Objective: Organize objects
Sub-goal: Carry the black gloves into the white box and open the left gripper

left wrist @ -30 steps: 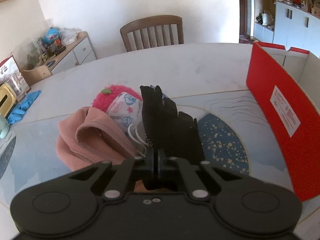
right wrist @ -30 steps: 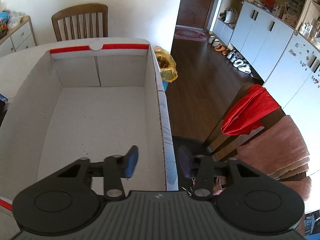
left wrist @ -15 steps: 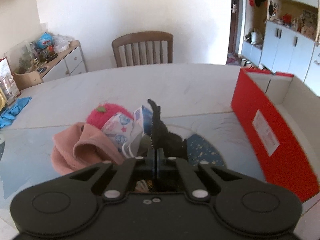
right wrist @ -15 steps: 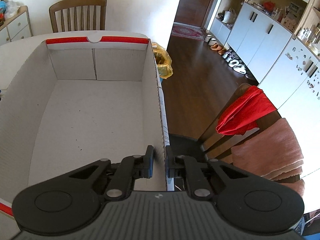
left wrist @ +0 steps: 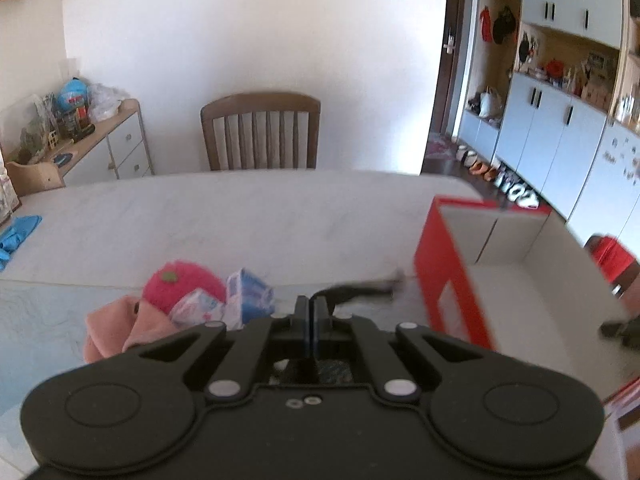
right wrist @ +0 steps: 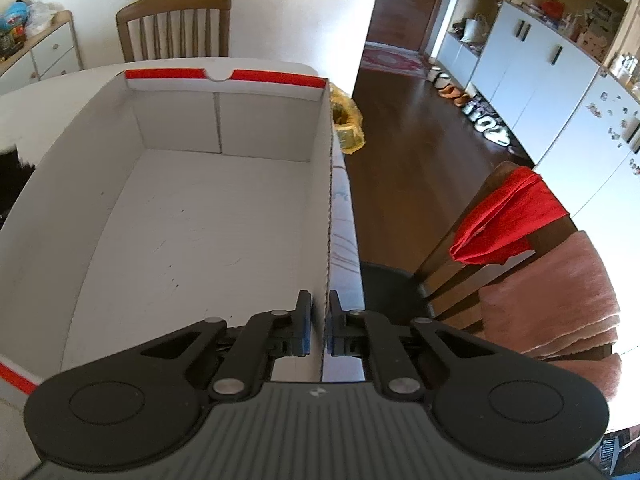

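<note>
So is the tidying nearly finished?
Not yet. The box has nothing in it. The left tongs hold a black glove near it, and the right tongs grip the box wall. The pink cloth, red hat and packets lie on the table.

Blk glove (left wrist: pixel 360 291) clamped, blurred; box (right wrist: pixel 192 240) open

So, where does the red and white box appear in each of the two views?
Left wrist view: the box is at the right, red outer wall towards the camera.
Right wrist view: the box fills the left and centre, white inside.
Shared landmark: the wooden chair behind the table.
</note>
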`<act>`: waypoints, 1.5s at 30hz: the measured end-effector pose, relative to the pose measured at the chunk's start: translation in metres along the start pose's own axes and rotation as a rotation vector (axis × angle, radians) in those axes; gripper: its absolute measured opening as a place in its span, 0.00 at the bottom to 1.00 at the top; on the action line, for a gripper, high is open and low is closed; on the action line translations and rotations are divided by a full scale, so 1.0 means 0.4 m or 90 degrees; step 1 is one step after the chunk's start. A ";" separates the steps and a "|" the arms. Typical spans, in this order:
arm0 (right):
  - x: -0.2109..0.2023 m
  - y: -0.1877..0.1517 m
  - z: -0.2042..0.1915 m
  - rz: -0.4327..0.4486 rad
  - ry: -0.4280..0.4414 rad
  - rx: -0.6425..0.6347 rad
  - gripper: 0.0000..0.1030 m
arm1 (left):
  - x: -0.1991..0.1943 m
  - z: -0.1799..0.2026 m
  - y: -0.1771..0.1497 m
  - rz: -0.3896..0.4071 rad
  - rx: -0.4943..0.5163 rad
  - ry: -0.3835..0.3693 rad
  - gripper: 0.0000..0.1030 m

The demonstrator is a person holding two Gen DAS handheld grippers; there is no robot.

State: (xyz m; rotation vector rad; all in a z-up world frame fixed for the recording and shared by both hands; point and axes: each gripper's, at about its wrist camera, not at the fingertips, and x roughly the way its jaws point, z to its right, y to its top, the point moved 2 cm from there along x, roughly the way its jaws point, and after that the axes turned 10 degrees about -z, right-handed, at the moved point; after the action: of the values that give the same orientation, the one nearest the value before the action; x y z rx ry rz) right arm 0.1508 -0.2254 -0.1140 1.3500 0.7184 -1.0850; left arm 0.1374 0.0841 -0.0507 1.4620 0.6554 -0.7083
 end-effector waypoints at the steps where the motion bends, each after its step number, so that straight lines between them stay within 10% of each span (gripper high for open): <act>1: -0.001 -0.003 -0.003 0.000 0.004 -0.004 0.06 | -0.013 0.010 0.013 0.005 0.000 -0.005 0.00; 17: 0.004 -0.017 -0.009 -0.009 0.036 -0.033 0.05 | -0.129 0.264 0.164 0.089 0.098 -0.119 0.00; 45: 0.010 -0.024 0.001 -0.006 0.062 -0.048 0.05 | 0.266 0.515 0.067 -0.186 0.212 -0.214 0.00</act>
State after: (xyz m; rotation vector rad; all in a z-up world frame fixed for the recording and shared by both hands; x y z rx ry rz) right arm 0.1437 -0.2257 -0.1214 1.3430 0.8302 -0.9959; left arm 0.2199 -0.1253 -0.1124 1.5123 0.5077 -1.3091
